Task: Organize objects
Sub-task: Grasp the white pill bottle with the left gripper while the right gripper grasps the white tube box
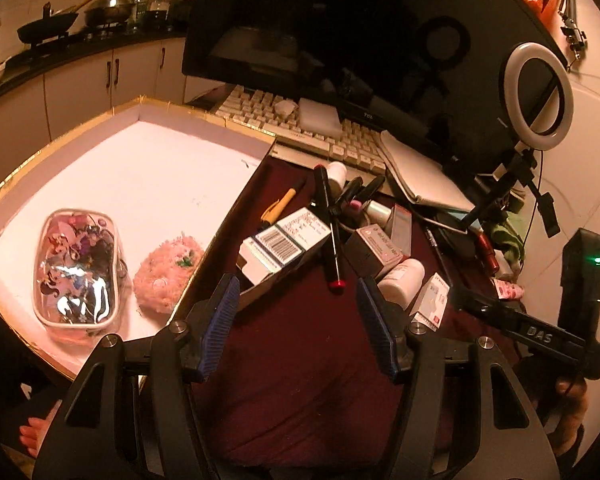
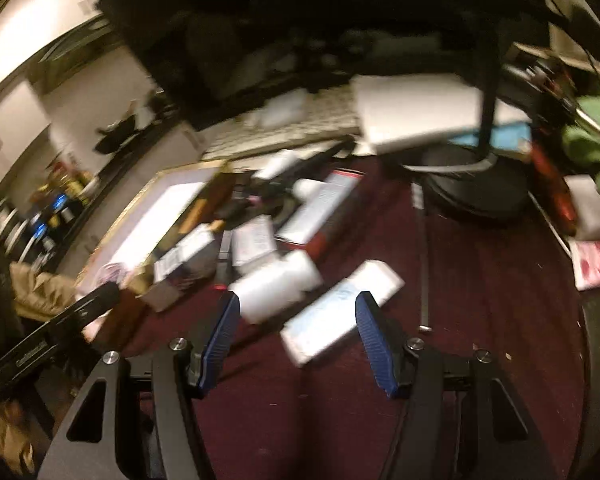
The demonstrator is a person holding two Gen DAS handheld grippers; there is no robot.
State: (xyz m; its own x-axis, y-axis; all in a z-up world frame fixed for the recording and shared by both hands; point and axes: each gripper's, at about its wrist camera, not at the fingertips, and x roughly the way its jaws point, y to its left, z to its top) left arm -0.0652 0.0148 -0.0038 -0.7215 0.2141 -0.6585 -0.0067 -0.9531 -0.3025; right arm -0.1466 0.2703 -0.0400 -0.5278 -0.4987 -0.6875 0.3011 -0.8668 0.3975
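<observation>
Both tools were wide open and empty: the left tool [image 1: 296, 320] faced the jumbled boxes [image 1: 284, 246], the right tool [image 2: 296, 332] straddled a white carton [image 2: 340, 312], ready for sorting.

This is a home, with a kitchen and a desk in one room. At the back, a black wok [image 1: 48, 26] and a shiny metal pot with a lid [image 1: 110, 8] sit on a stove, above white cupboard doors with dark handles [image 1: 112, 76]. Close by stand a big black computer screen [image 1: 340, 28], a cream keyboard [image 1: 260, 108] and a white ring light [image 1: 538, 92]. Small makeup boxes and pens lie on a dark red cloth [image 1: 300, 340].
</observation>
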